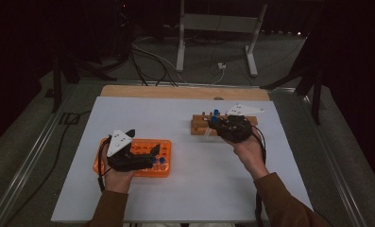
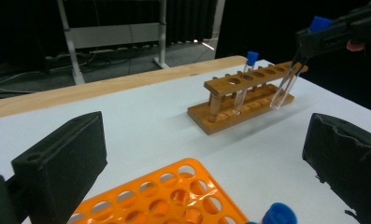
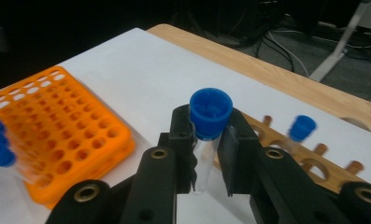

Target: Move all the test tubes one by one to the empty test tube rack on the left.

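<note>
Here the left gripper [image 1: 145, 156] rests over the orange rack [image 1: 164, 166] at the bench's [image 1: 175, 123] left, its fingers [image 2: 61, 170] spread wide with nothing between them; it likely steadies or waits there. Blue-capped tubes [image 1: 158, 161] stand in the rack's near holes. Bare bench lies open between the racks, giving free passage. At right, the right gripper [image 3: 206, 154] is clenched on a blue-capped tube [image 3: 206, 140] just below its cap, held beside the wooden rack [image 2: 248, 93], which holds another capped tube [image 2: 246, 79]. The bench's far wooden edge is near.
</note>
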Available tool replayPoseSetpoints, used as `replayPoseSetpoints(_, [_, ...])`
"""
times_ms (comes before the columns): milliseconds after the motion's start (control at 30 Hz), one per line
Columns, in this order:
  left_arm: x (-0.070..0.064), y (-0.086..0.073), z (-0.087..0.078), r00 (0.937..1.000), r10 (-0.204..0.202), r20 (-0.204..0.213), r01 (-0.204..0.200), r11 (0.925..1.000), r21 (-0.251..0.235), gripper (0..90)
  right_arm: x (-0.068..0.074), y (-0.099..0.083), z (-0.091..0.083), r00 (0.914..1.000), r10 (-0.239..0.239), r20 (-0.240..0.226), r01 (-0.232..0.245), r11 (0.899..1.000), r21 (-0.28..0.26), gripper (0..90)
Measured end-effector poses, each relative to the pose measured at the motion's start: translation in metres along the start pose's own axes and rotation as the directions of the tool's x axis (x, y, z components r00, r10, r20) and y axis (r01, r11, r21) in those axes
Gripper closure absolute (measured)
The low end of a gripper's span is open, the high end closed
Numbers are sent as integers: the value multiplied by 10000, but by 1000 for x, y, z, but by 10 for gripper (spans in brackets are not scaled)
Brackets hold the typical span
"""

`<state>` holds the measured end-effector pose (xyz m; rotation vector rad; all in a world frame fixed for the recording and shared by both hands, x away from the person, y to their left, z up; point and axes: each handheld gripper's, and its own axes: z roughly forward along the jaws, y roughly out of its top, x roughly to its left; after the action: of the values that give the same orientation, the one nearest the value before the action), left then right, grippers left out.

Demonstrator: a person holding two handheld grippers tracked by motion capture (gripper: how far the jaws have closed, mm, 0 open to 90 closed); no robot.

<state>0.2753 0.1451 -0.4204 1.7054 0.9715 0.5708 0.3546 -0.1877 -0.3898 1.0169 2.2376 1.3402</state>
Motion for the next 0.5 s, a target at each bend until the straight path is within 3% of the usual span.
replayPoseSetpoints(500, [-22, 12, 25, 9971, 317, 686, -339, 9989, 312, 71, 34, 16, 13, 9950, -210, -974, 218, 9997, 68, 770])
